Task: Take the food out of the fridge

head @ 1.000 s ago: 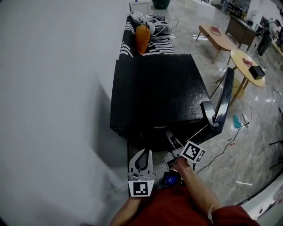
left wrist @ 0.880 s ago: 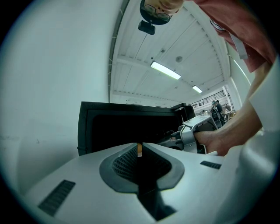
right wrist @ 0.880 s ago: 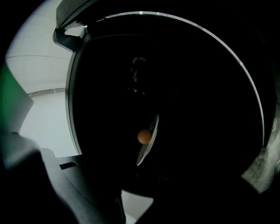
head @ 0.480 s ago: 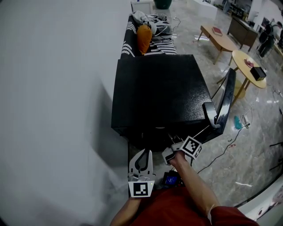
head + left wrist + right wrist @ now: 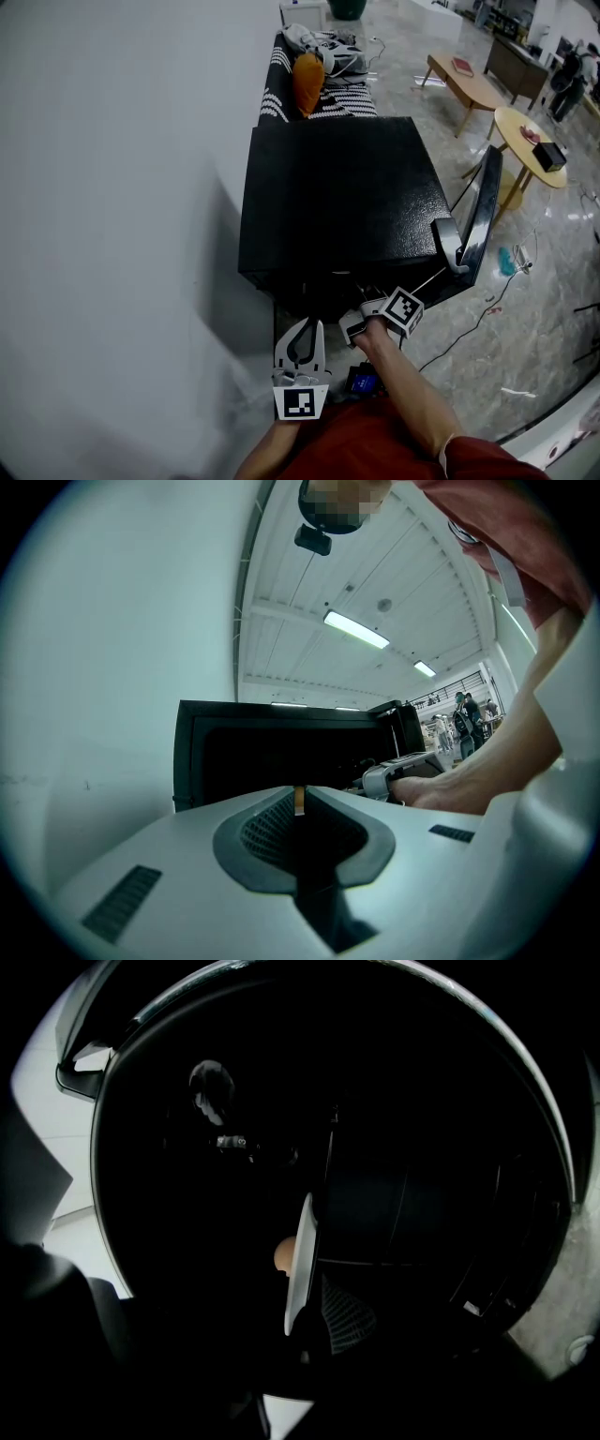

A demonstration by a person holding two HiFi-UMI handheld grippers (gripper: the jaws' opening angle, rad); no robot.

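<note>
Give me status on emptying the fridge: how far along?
Done: fridge door stands open. In hand: right tongs are inside the fridge, jaws wide and just closing a little, a plate rim between them, no grip seen; something round and tan shows beside it. Left tongs idle, shut. Remaining: grip the plate, bring it out.

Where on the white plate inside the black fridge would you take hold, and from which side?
Take the white plate by its thin near rim, coming straight in through the open front of the black fridge. It shows edge-on from there, thin enough to pinch across, and the round tan food sits against one face, so a shallow grip likely clears it.
</note>
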